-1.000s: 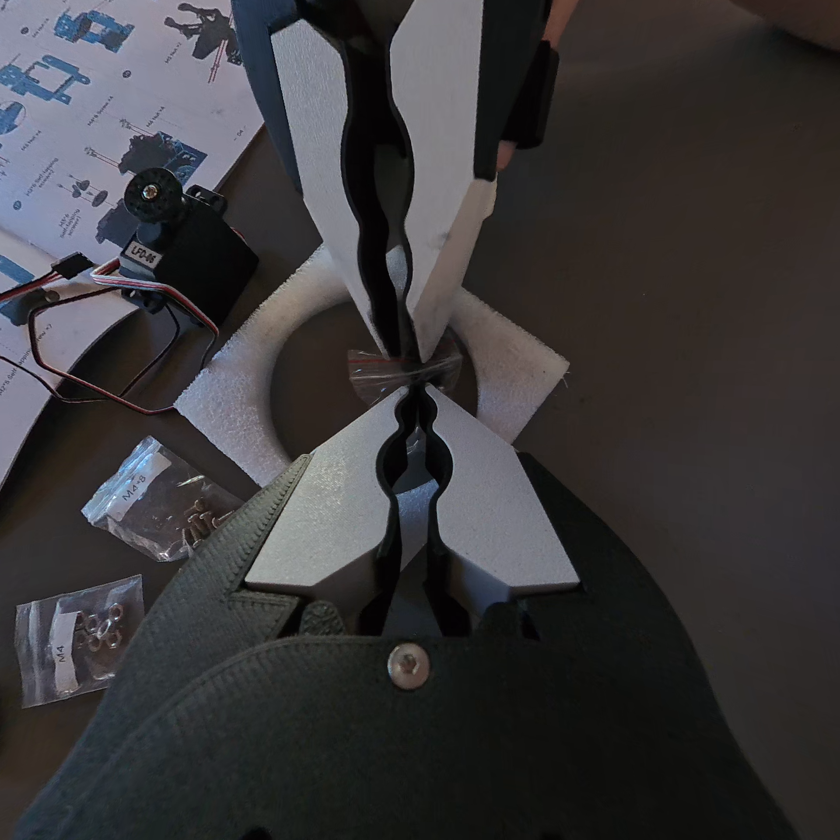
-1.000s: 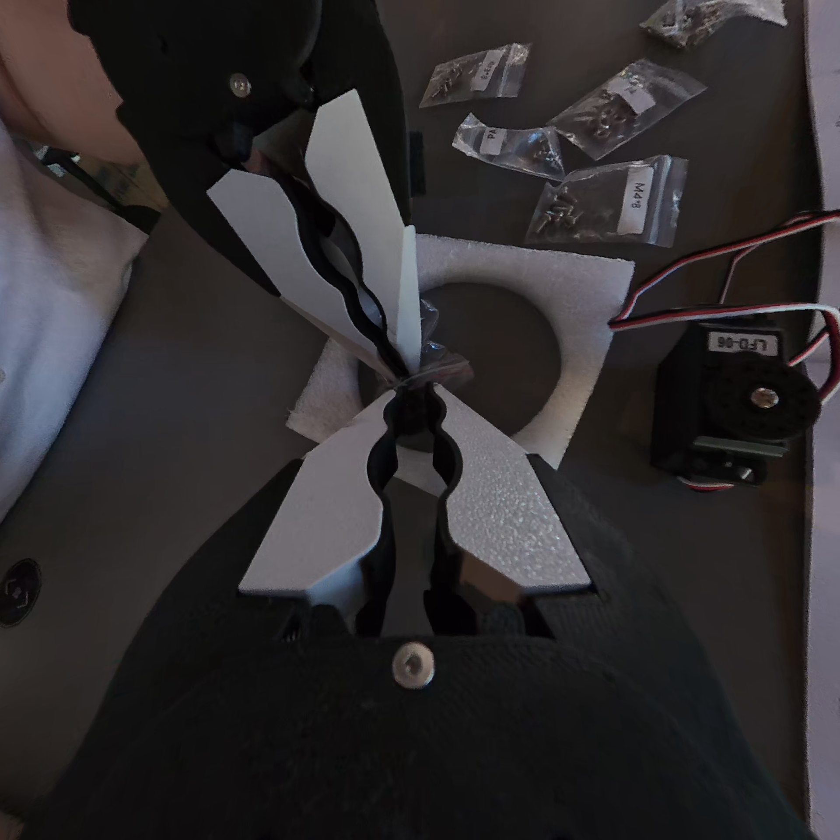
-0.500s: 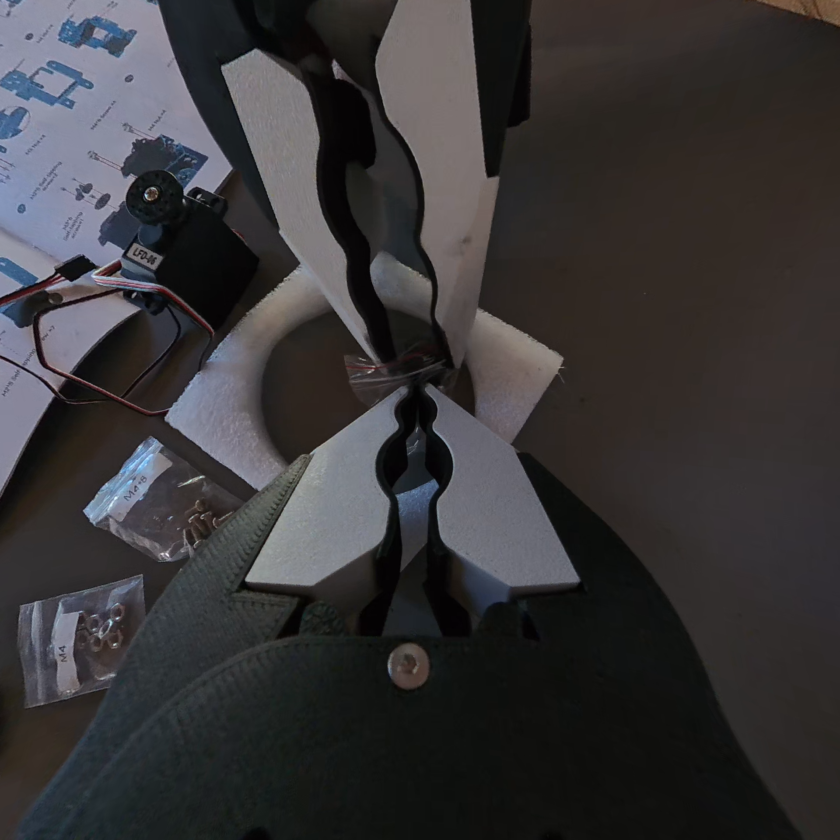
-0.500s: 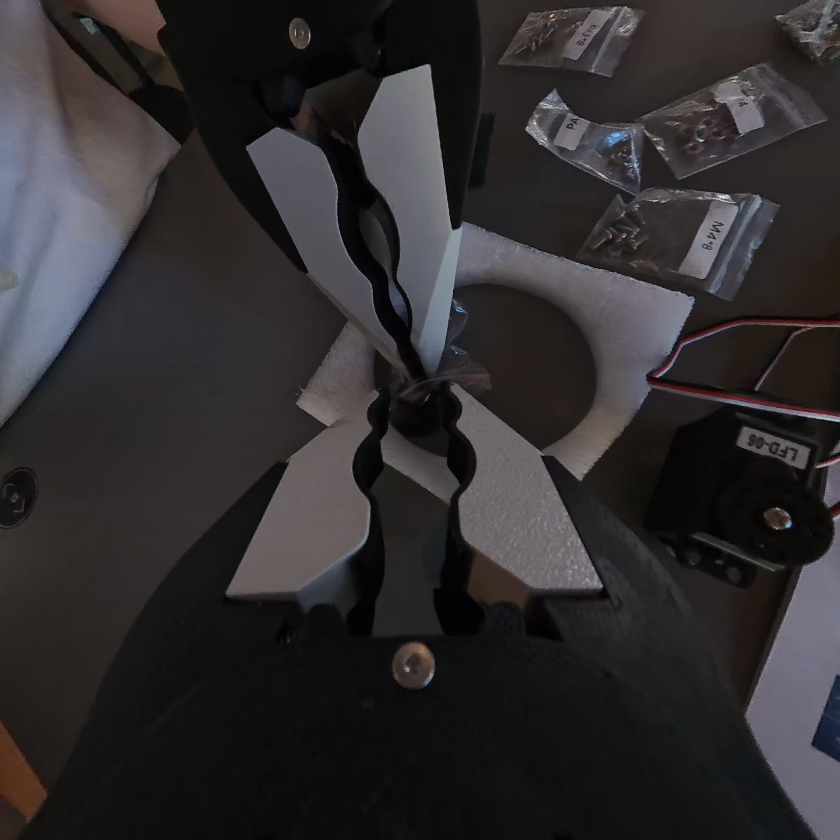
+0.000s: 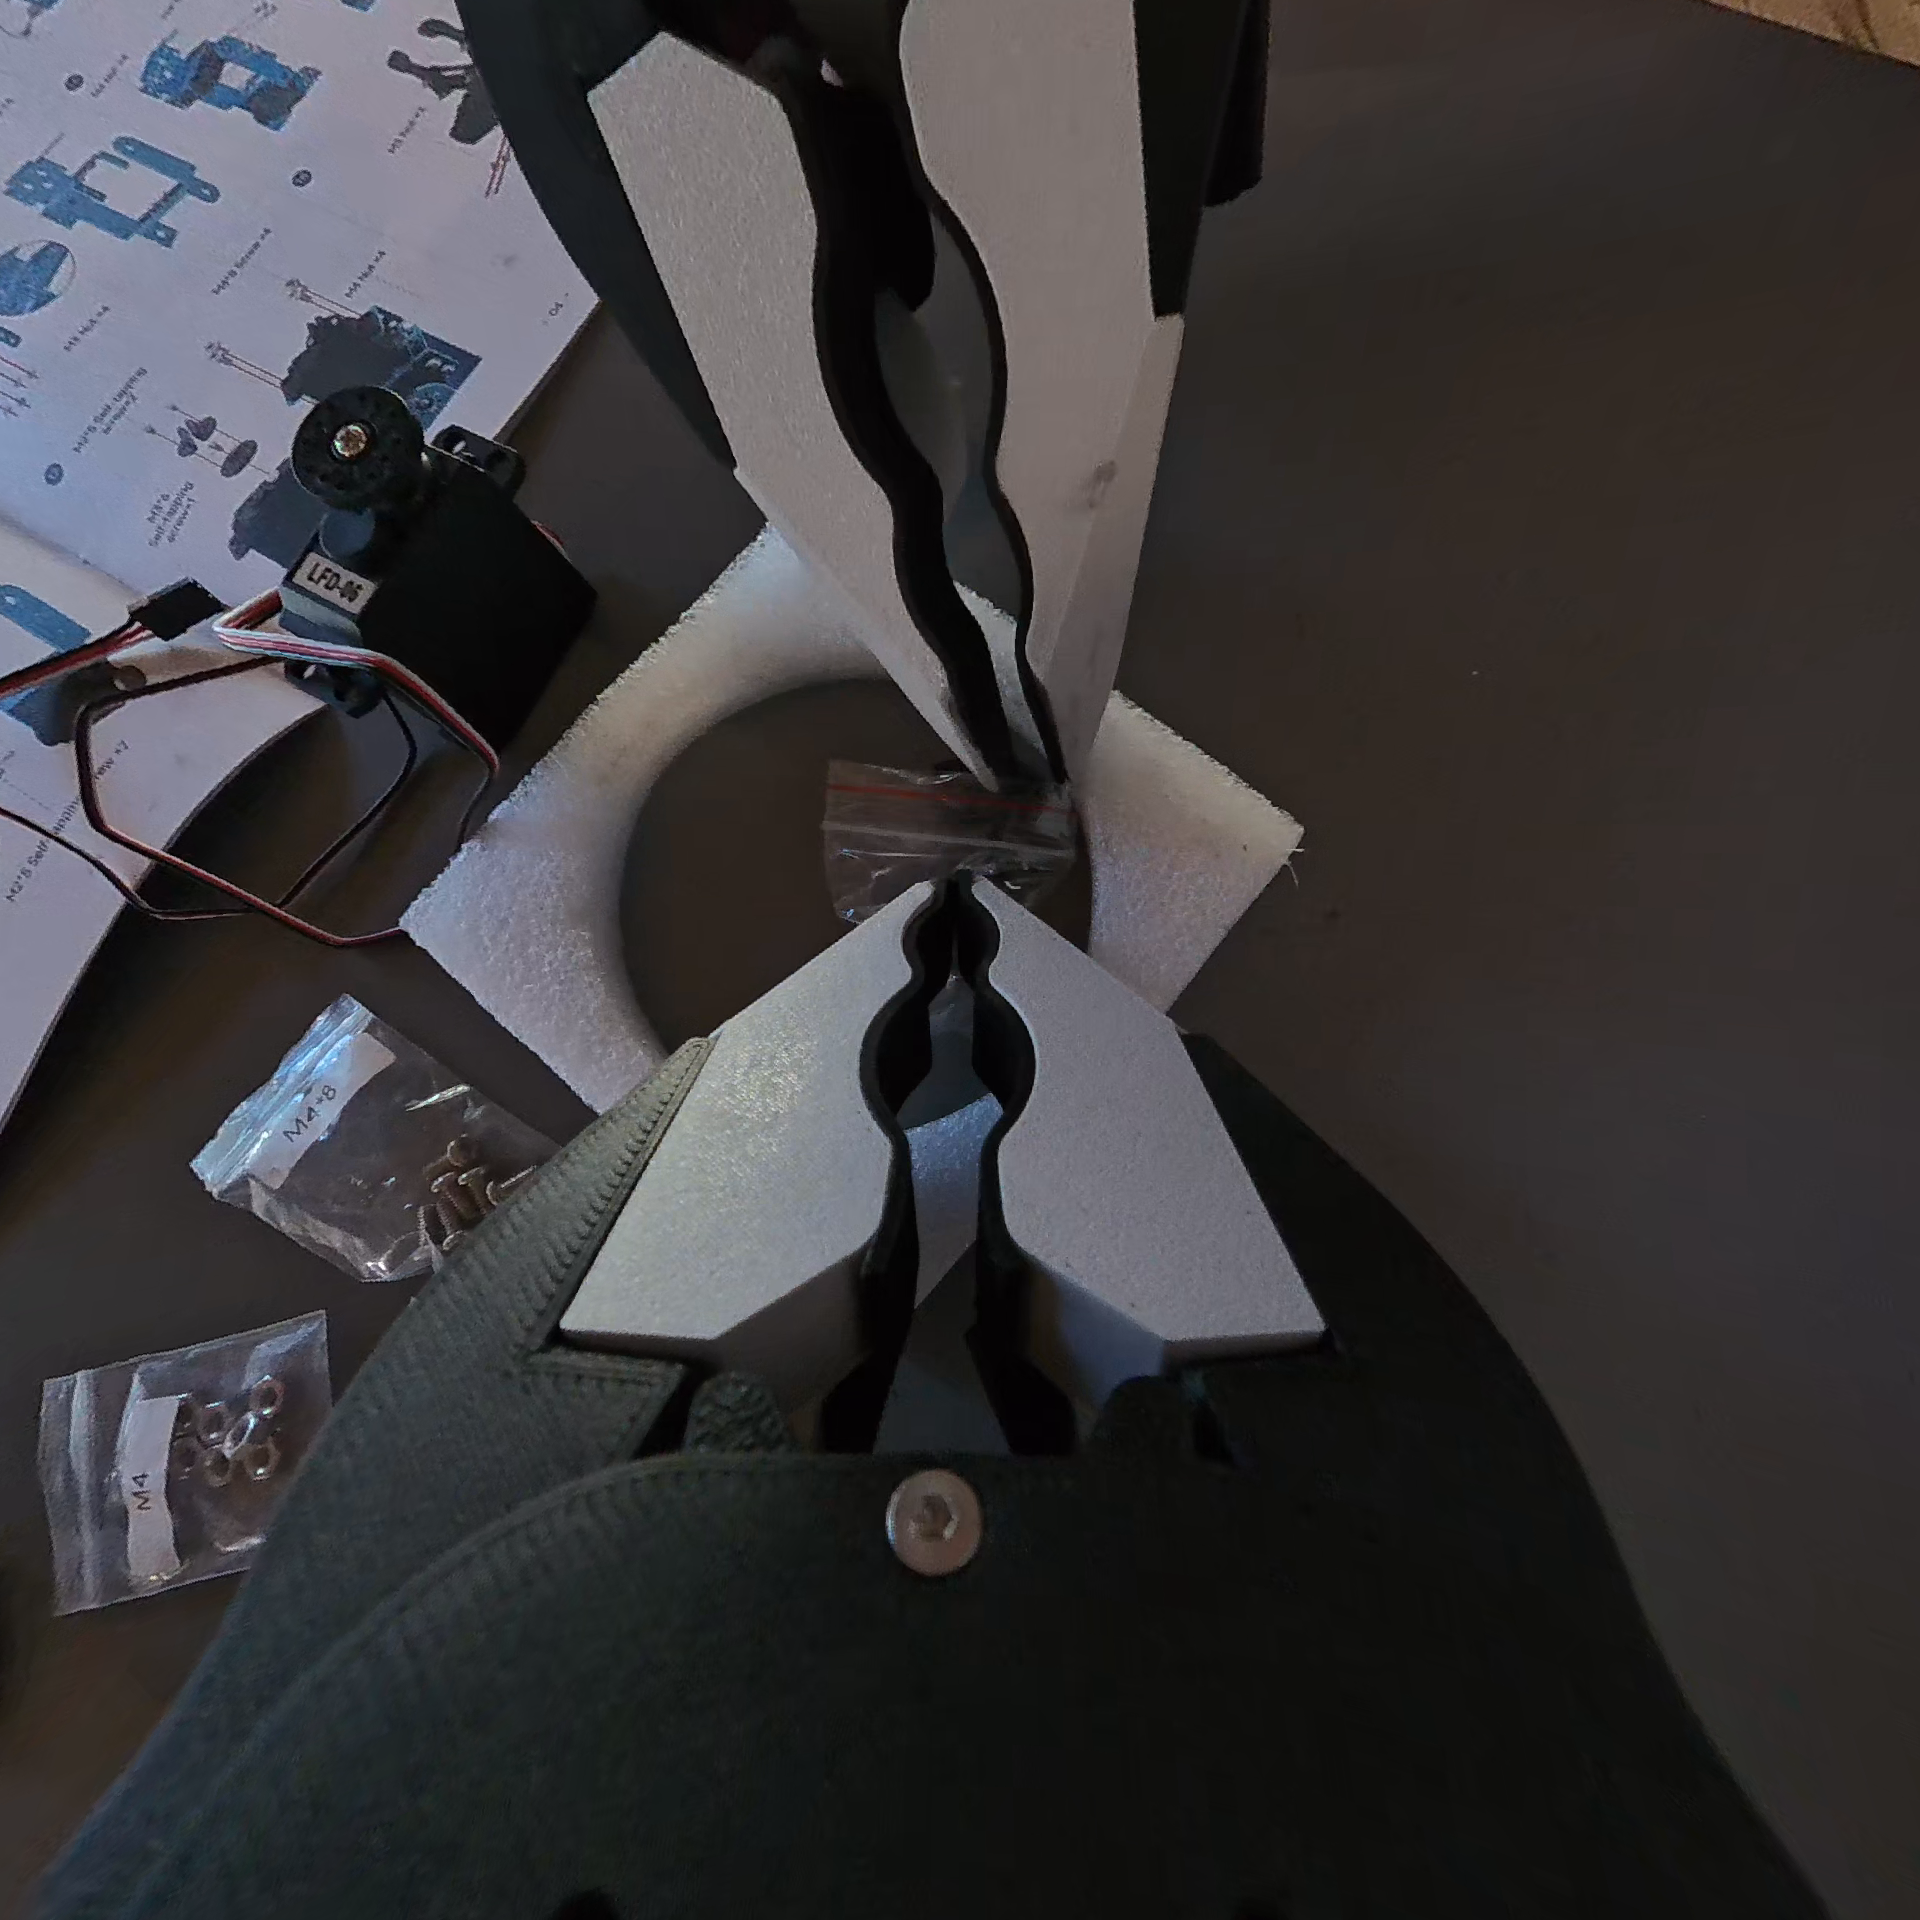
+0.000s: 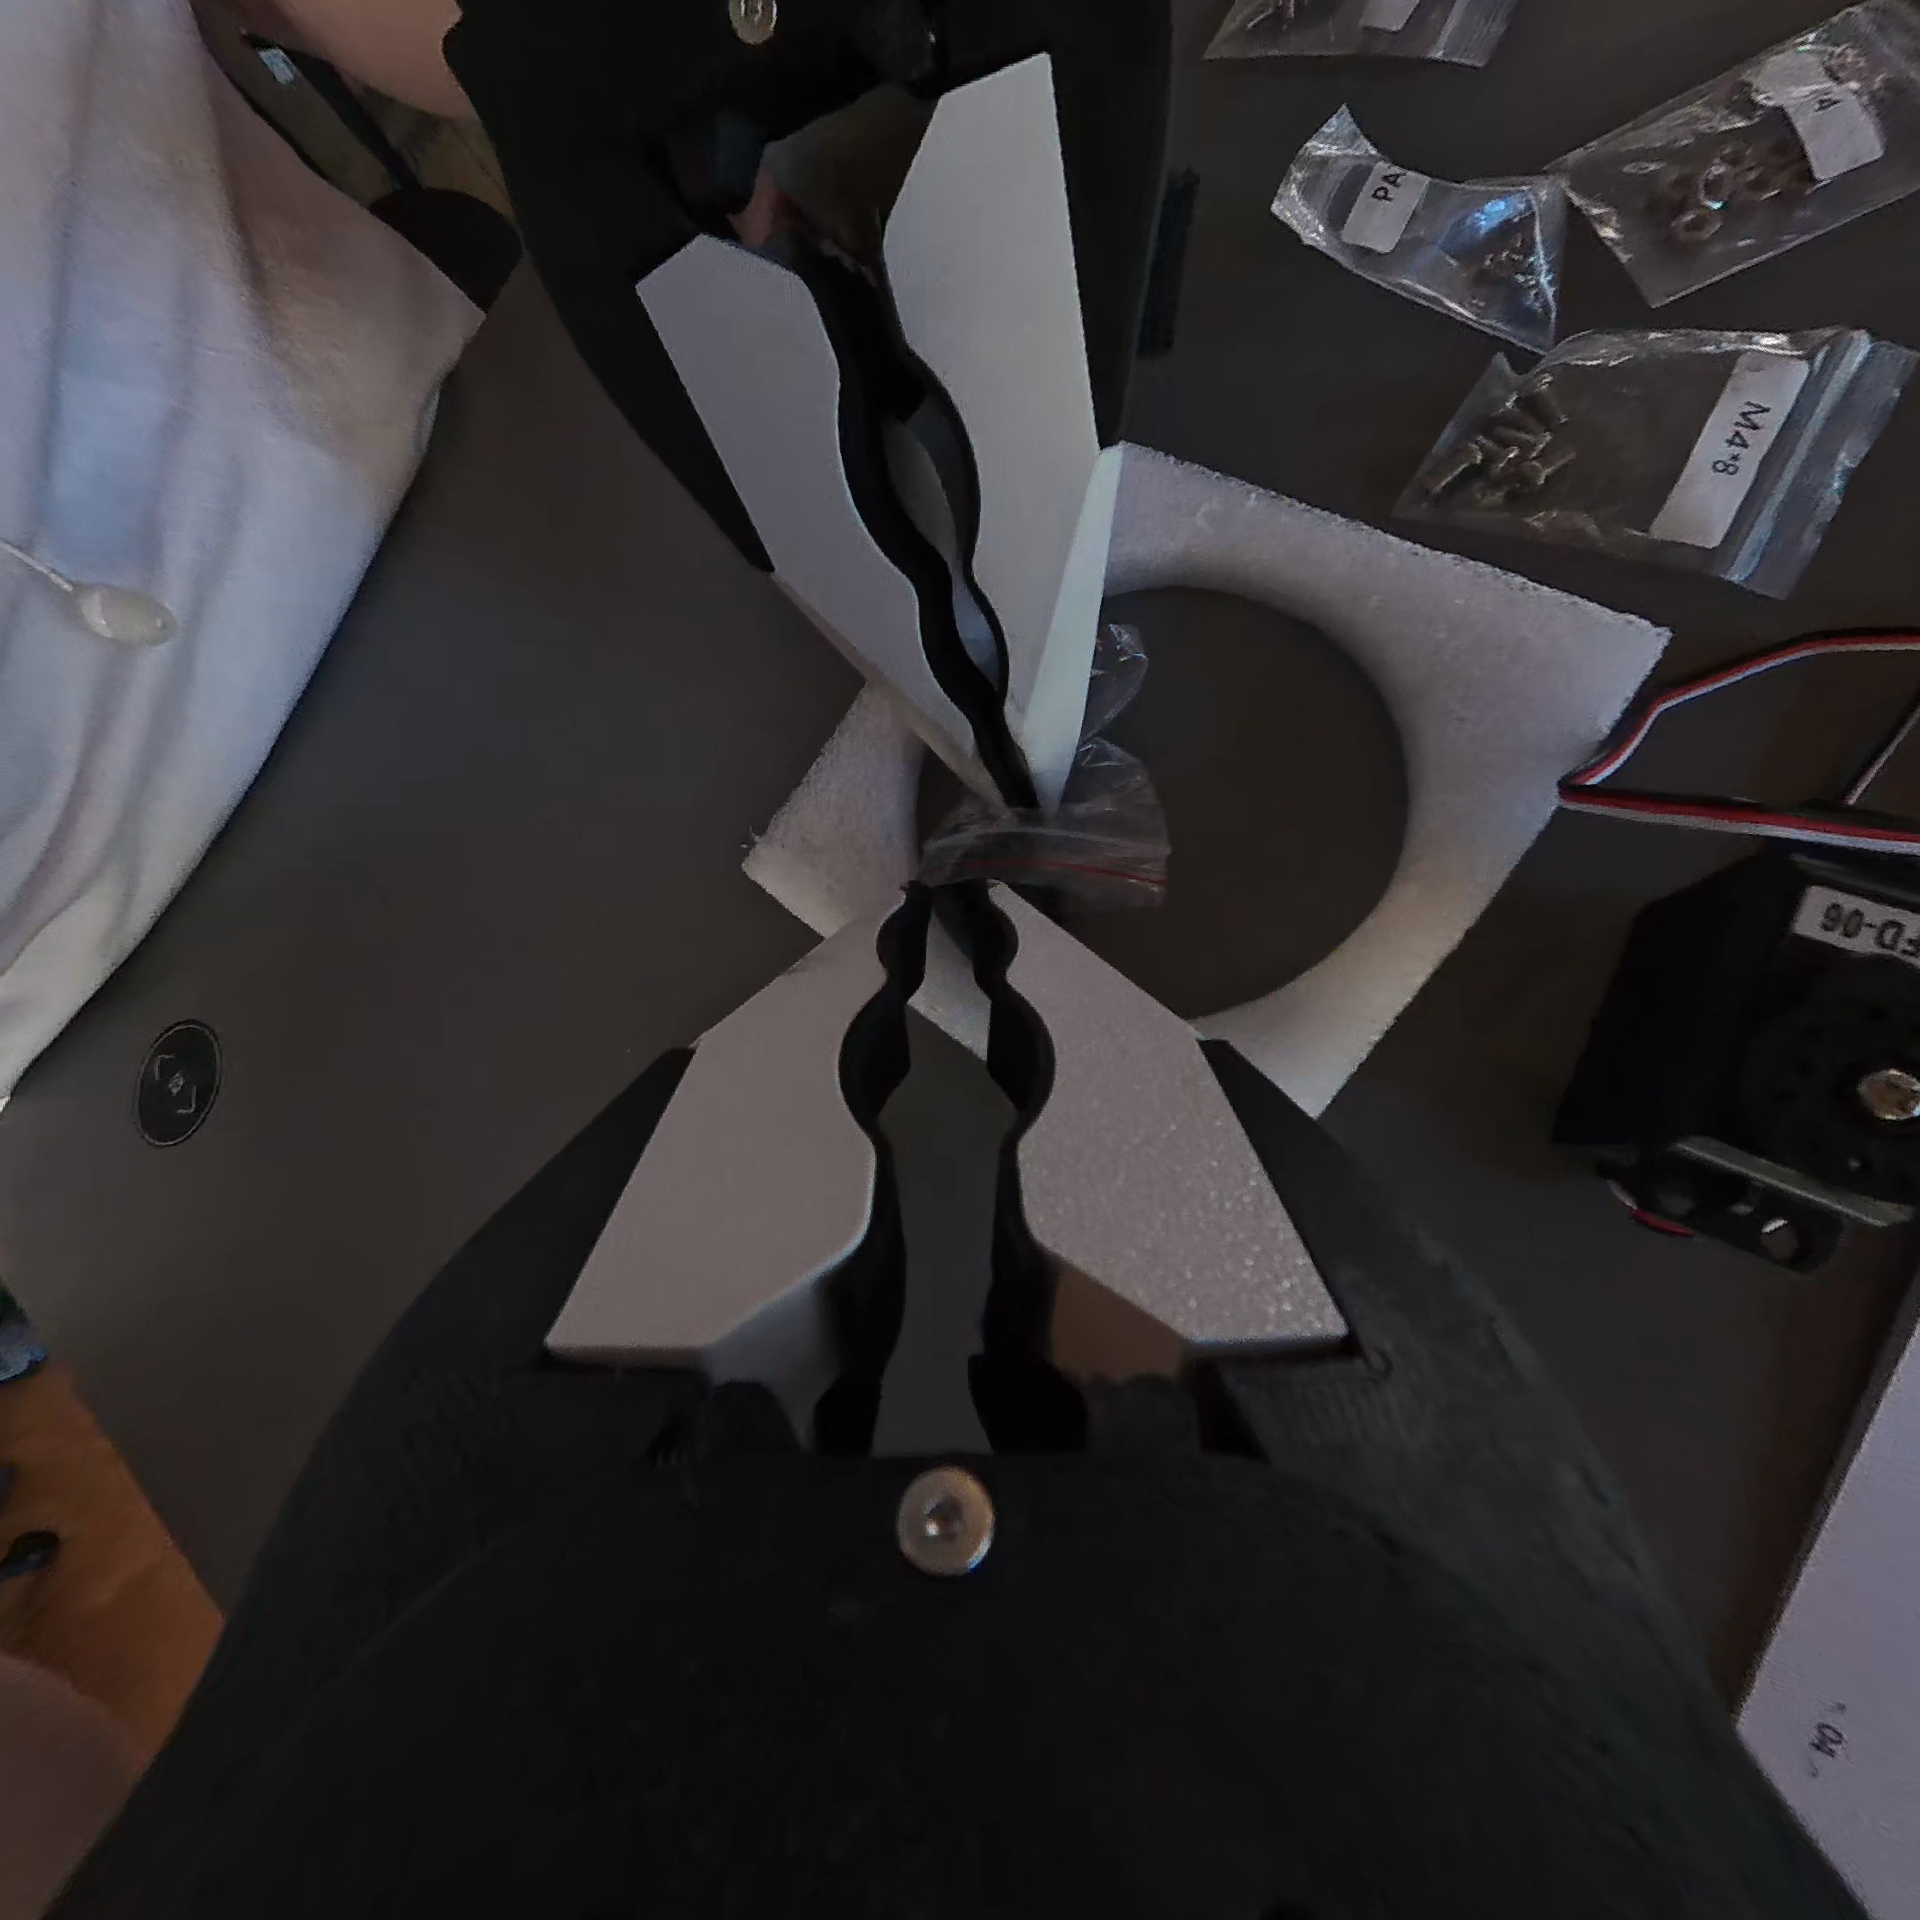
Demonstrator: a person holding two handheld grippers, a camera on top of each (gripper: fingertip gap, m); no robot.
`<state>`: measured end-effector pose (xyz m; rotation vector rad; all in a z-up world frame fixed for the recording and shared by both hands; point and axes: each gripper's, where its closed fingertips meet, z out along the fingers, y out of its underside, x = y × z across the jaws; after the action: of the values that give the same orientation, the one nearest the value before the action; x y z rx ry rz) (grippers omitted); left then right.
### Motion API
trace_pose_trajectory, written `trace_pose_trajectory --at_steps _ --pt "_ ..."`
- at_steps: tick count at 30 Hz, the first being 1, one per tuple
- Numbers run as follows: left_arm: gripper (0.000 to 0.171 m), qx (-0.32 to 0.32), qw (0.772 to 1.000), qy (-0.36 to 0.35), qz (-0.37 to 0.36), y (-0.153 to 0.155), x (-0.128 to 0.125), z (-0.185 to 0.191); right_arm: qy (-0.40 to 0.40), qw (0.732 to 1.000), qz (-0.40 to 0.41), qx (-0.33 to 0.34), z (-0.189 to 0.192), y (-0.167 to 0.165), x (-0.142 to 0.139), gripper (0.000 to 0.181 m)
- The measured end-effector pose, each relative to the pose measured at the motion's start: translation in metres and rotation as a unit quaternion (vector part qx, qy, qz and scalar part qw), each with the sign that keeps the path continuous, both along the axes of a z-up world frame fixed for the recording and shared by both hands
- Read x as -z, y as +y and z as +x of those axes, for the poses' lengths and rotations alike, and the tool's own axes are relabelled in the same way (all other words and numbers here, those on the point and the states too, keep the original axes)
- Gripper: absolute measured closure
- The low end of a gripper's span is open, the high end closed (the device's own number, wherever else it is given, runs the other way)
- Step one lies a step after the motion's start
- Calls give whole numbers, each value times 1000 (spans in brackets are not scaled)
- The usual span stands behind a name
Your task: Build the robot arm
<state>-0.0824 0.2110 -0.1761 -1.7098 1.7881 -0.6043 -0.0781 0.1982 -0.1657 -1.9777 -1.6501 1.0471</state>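
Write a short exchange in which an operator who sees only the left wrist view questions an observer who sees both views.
Operator: The left tool and the right tool both pinch the bag over the foam. What lies out of my sight?
Observer: A white fabric fills the left of the right wrist view, with a round black disc on the table below it.
Operator: I count two parts bags. Are there more?
Observer: Yes, the right wrist view shows four past the foam.
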Motion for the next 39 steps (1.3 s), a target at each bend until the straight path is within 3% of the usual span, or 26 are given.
trace_pose_trajectory --at_steps 6,12,15,26,39 --pt "171 0 1000 0 2 0 0 0 9 1000 10 -5 1 6 1 172" --pt "171 1 1000 0 2 0 0 0 -22 997 68 -25 2 13 3 169" --pt "171 1 1000 0 -1 0 0 0 -36 996 75 -45 3 6 4 175" --pt "171 1 1000 -2 1 0 0 0 -37 991 123 -44 -3 2 4 171" --pt "171 2 1000 -2 0 0 0 0 1 995 101 -9 -8 9 2 177"
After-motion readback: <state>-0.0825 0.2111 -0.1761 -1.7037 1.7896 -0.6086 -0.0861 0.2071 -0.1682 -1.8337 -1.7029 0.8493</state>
